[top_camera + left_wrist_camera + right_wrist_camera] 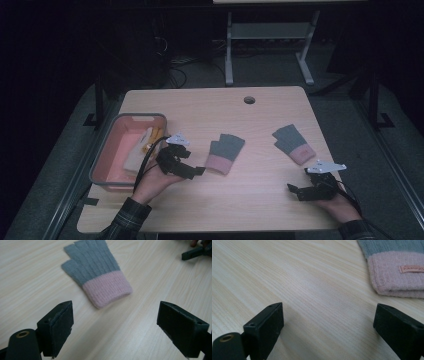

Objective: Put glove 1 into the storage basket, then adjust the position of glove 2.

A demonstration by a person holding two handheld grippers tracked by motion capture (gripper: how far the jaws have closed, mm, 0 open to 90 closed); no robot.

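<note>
A small pink tag (pixel 411 268) is sewn on the pink cuff of the glove (pixel 397 270), near the cuff's right end in the right gripper view. Its lettering is too blurred to read.

You are looking at two knitted gloves lying on one wooden table (pixel 260 200): one glove (pixel 226 153) sitting near the middle and a second glove (pixel 293 143) lying further to the right, each showing one grey part and one pink cuff. You are holding two grippers, the left gripper (pixel 192 170) and the right gripper (pixel 295 190), each showing two black jaws standing wide apart. You are also seeing one pink bin (pixel 107 150) sitting at the table's left edge, and one round hole (pixel 249 100) showing near the far edge
</note>
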